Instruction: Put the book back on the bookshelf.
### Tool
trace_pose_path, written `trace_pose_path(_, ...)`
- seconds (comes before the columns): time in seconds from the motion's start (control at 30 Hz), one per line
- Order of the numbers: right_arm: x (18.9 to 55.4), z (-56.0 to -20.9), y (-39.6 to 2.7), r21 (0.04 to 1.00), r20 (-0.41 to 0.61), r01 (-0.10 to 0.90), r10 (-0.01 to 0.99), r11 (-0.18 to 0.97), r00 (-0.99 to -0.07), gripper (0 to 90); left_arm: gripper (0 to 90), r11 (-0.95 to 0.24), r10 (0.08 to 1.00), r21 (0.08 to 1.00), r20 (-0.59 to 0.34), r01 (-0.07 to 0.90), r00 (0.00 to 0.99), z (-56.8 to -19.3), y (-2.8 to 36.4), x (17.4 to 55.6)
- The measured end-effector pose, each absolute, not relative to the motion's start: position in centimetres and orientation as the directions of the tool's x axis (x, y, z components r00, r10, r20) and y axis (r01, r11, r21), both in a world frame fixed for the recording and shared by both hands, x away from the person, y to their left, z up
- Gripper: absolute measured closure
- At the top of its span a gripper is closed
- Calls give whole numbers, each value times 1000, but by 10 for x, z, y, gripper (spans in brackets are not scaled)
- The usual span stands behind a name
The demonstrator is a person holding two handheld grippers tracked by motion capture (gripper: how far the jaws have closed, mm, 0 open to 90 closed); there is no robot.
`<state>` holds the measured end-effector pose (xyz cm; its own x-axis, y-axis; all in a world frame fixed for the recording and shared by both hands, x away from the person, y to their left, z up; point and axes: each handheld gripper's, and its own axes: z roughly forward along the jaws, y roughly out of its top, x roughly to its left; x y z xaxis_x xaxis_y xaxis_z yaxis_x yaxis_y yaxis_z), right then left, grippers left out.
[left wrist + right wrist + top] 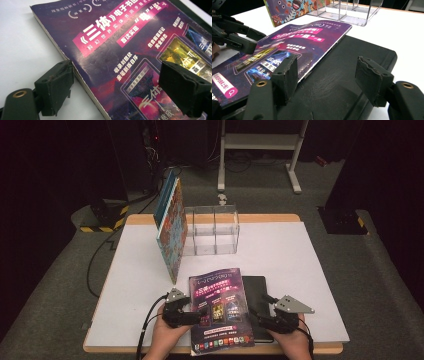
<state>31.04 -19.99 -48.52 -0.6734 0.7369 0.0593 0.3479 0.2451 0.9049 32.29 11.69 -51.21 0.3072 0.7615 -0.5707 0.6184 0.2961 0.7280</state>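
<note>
Lying flat near the front edge of the counter (310, 270), the purple book (220, 312) rests partly on a black book (257, 292). The high view shows both at once, with the left gripper (192, 316) at the purple book's left edge and the right gripper (260, 317) over the black one. The left gripper view shows its jaws wide, one on each side of that edge, not pressing. The right gripper view shows jaws apart, holding nothing. Behind stand a clear plastic organizer (212, 230) and a colourful book (170, 227) leaning against it.
</note>
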Motion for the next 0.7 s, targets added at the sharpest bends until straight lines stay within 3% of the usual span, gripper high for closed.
trace_pose_path(0.7,308,-486,-204,902,62,360,752,239,-656,343,148,280,709,723,-599,631,371,-510,101,323)
